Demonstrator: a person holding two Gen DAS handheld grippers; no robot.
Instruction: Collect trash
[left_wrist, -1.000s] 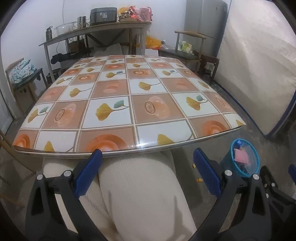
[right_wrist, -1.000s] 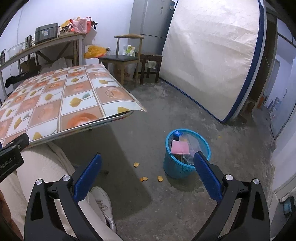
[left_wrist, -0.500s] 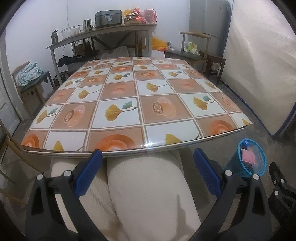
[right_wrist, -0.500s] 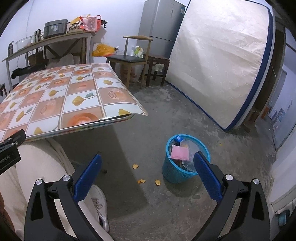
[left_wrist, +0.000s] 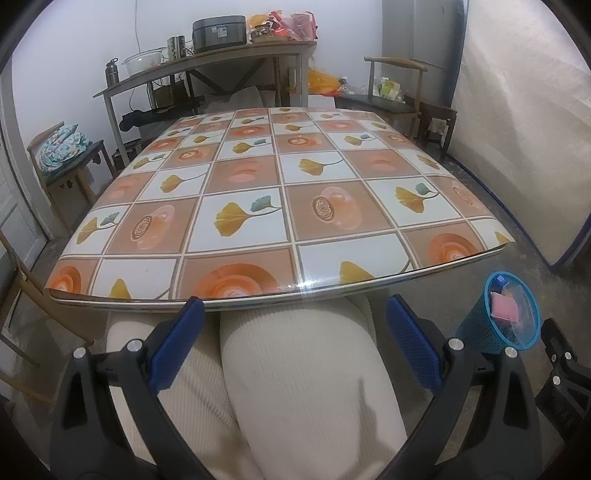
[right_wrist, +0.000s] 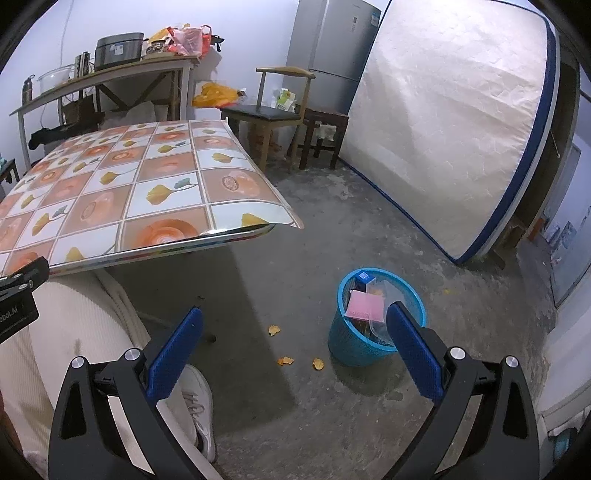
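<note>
While both grippers hang wide open and empty, orange scraps (right_wrist: 284, 360) lie on the floor just left of the bin (right_wrist: 369, 332) — right gripper (right_wrist: 295, 347) nearer, left gripper (left_wrist: 295, 339) over the lap.

A blue mesh waste basket (right_wrist: 354, 345) stands upright just beyond the right claw (right_wrist: 293, 349), holding pink paper (right_wrist: 364, 303); three orange scraps (right_wrist: 285, 360) lie left of it.

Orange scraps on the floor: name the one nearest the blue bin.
The rightmost scrap, lying just left of the bin's base. The middle scrap sits further left; the third lies farther back, toward the table.
</note>
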